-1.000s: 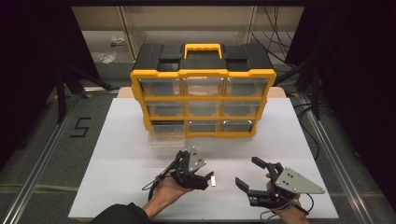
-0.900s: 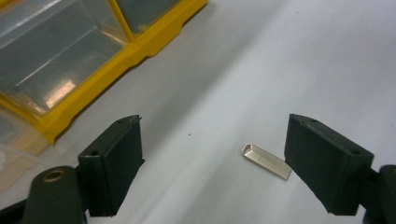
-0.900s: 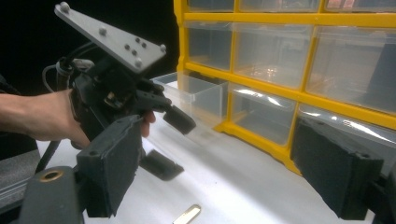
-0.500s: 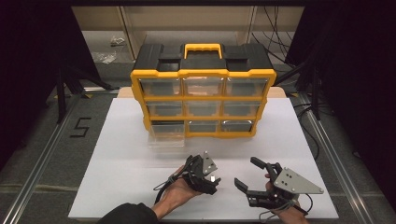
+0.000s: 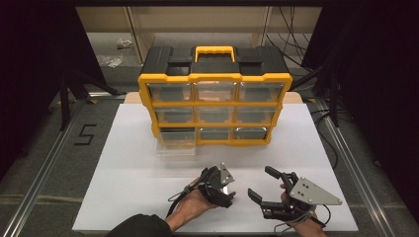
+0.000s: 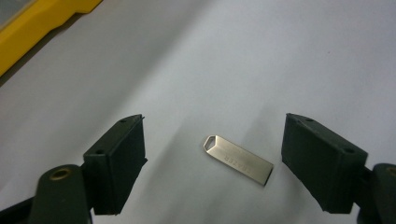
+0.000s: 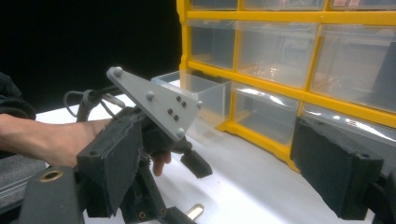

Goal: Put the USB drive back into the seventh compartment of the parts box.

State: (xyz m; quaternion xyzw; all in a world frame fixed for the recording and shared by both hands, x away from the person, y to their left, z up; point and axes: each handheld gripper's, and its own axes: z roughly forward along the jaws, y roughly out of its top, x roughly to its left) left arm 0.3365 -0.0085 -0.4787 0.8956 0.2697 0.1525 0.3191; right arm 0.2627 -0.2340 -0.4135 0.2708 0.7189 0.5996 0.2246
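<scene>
A small silver USB flash drive [image 6: 238,160] lies flat on the white table [image 5: 128,163]. My left gripper [image 6: 214,128] is open and hangs low over it, one jaw on each side, neither touching it. In the high view the left gripper [image 5: 222,190] is near the table's front, left of my right gripper [image 5: 261,182]. The right gripper [image 7: 219,154] is also open and holds nothing. It faces the left hand, and the drive's end [image 7: 195,212] peeks out below the left gripper's grey plate [image 7: 156,102].
A yellow and black drawer cabinet [image 5: 215,94] with clear drawers stands at the back of the table. Its bottom-left drawer [image 5: 176,145] is pulled out toward me. White tabletop lies between the drawer and both grippers.
My left gripper has moved right and forward over the flash drive, so its jaws now straddle it. The right gripper has stayed put.
</scene>
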